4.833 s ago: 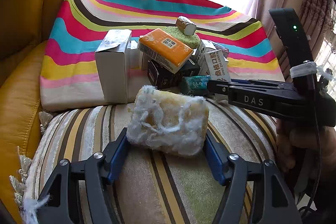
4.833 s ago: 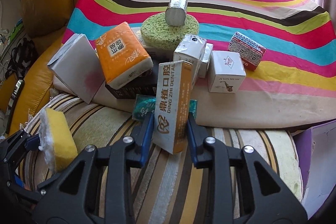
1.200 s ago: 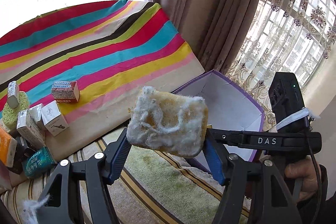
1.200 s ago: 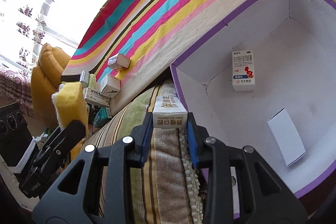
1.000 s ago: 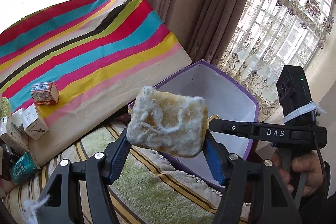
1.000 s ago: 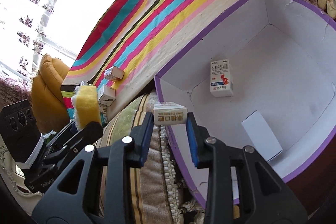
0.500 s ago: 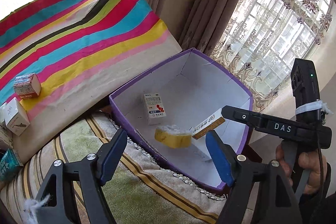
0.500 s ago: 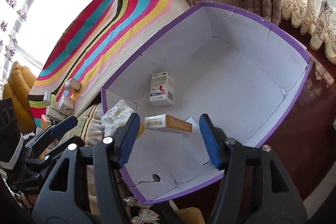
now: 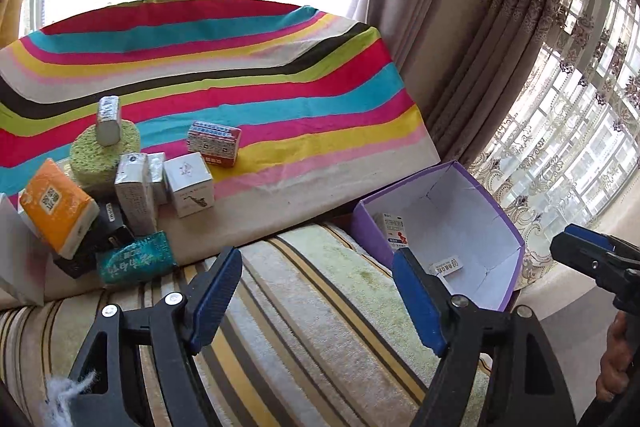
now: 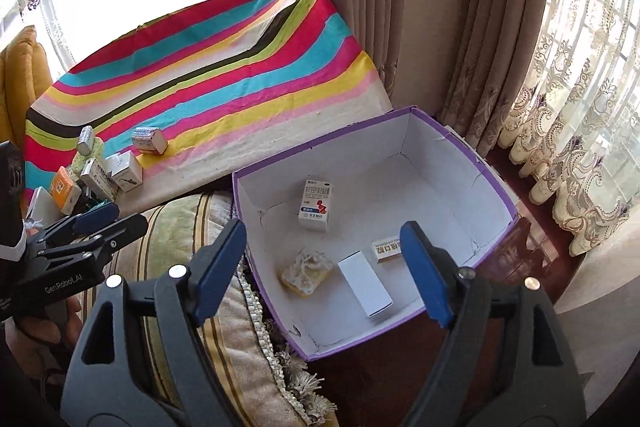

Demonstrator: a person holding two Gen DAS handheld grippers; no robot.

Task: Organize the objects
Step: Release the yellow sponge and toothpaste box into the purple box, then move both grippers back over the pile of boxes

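Left wrist cam: my left gripper (image 9: 316, 291) has its fingers spread wide with nothing between them, hanging over the striped cushion (image 9: 304, 327). The leftover pile sits on the rainbow cloth (image 9: 224, 75): orange pack (image 9: 56, 207), green sponge (image 9: 105, 155) with a silver block (image 9: 109, 121) on top, white saxophone box (image 9: 189, 183), red-white box (image 9: 215, 143), teal packet (image 9: 136, 259).

Right wrist cam: right gripper (image 10: 324, 275) is wide apart too, empty, above the purple box (image 10: 496, 187). Inside it lie the yellow sponge (image 10: 306, 270), medicine box (image 10: 316, 205), plain white box (image 10: 365, 283) and the toothpaste carton (image 10: 386, 249).
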